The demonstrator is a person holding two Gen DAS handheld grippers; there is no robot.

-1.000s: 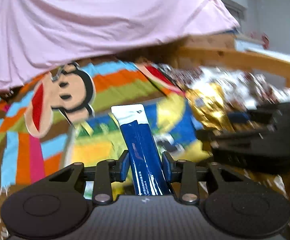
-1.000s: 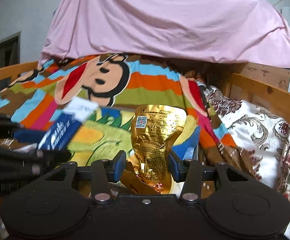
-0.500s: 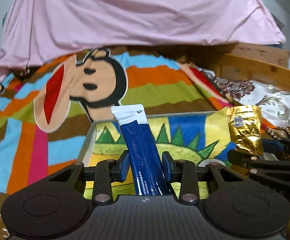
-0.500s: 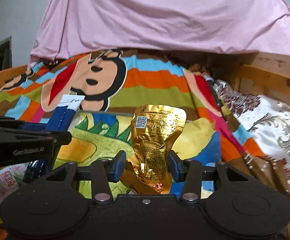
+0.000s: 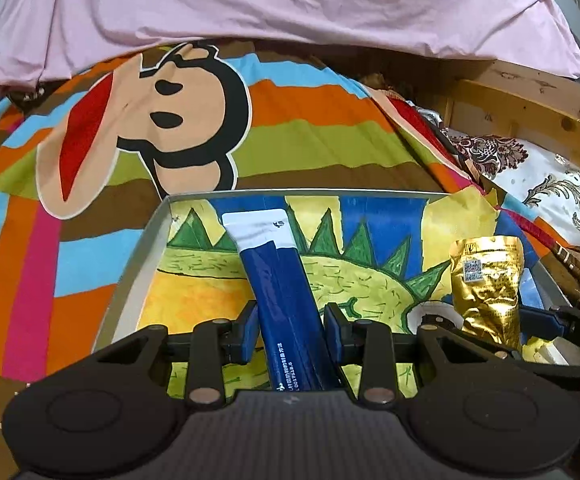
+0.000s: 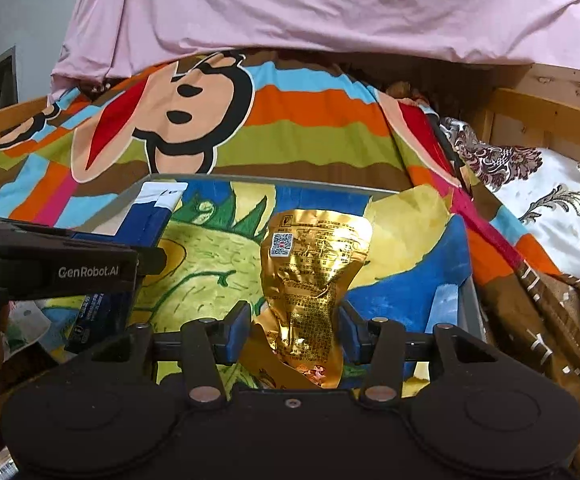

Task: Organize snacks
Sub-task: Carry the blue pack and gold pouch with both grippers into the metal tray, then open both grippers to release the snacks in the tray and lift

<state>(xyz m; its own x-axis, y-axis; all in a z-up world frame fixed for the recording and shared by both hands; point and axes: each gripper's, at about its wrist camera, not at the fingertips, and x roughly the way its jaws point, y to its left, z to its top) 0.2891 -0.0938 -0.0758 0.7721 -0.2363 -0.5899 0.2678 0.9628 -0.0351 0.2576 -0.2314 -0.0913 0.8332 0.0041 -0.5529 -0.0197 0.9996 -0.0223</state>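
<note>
While over tray [image 5: 137, 280], sachet [image 5: 275, 276] within left gripper [image 5: 290, 334]

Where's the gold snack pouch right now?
The gold snack pouch stands between the right gripper's fingers, held above the right half of the painted tray; in the left wrist view it sits right of the blue stick pack.
</note>
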